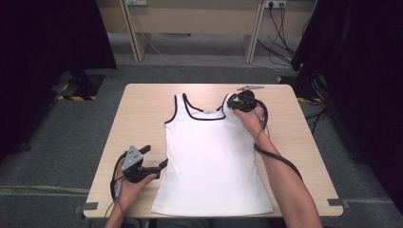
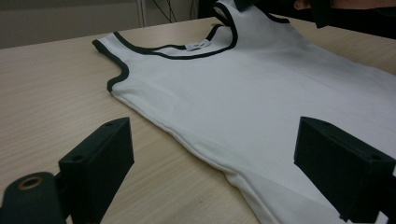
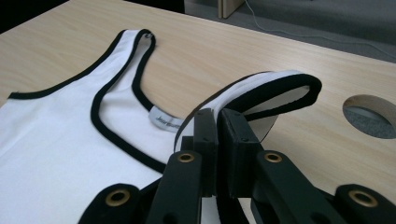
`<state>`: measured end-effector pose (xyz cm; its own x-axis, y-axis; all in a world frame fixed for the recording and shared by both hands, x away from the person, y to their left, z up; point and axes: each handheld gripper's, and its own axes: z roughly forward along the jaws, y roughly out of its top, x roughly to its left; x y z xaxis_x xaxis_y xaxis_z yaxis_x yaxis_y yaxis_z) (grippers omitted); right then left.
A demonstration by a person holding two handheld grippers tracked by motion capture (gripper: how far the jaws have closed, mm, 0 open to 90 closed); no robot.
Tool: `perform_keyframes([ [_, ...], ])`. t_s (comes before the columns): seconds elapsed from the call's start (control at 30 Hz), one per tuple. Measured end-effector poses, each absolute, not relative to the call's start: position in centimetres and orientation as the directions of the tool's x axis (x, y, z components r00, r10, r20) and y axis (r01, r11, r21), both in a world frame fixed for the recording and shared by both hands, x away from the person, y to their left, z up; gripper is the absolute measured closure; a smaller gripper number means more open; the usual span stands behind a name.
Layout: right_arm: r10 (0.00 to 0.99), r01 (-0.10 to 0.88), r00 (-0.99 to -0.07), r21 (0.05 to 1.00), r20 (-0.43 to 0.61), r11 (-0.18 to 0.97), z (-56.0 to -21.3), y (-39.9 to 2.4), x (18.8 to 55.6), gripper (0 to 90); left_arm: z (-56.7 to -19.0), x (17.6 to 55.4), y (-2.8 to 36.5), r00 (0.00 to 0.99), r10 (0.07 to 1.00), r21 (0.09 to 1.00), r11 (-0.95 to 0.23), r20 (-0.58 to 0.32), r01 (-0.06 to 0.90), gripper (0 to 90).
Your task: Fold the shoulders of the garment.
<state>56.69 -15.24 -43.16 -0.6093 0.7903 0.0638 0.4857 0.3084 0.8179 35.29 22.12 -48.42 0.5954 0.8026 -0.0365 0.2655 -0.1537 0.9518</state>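
Observation:
A white tank top [image 1: 211, 156] with black trim lies flat on the light wooden table [image 1: 142, 109], neck toward the far edge. My right gripper [image 1: 234, 103] is shut on the far right shoulder strap [image 3: 280, 86] and holds it a little above the table; in the right gripper view the jaws [image 3: 215, 119] pinch the folded strap. My left gripper [image 1: 157, 156] rests open beside the shirt's near left side edge. In the left gripper view its jaws [image 2: 215, 135] stand wide apart over the hem side of the tank top [image 2: 261, 88], with nothing between them.
A round cable hole [image 3: 371, 114] is cut in the table near the far right corner. Wooden desks [image 1: 195, 19] stand beyond the table, and dark curtains [image 1: 361, 57] hang at both sides. A bare strip of table runs along either side of the shirt.

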Motion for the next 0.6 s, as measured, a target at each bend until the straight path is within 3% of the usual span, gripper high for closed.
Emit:
perform_keyframes([
  [0.2, 0.725, 0.450, -0.688, 0.797, 0.022, 0.403, -44.7, -13.8, 54.2, 80.4, -48.4, 35.3, 22.1, 0.595, 0.803, 0.952, -0.152, -0.037, 0.266, 11.0],
  [0.33, 0.680, 0.437, -0.733, 0.778, 0.017, 0.451, -45.3, -13.1, 53.0, 73.1, -48.4, 35.3, 22.1, 0.594, 0.803, 0.952, -0.153, -0.036, 0.265, 11.1],
  [0.6, 0.672, 0.400, -0.739, 0.827, 0.037, 0.395, -43.5, -13.4, 52.3, 64.1, -48.4, 35.3, 22.1, 0.594, 0.804, 0.951, -0.159, -0.031, 0.266, 11.1],
])
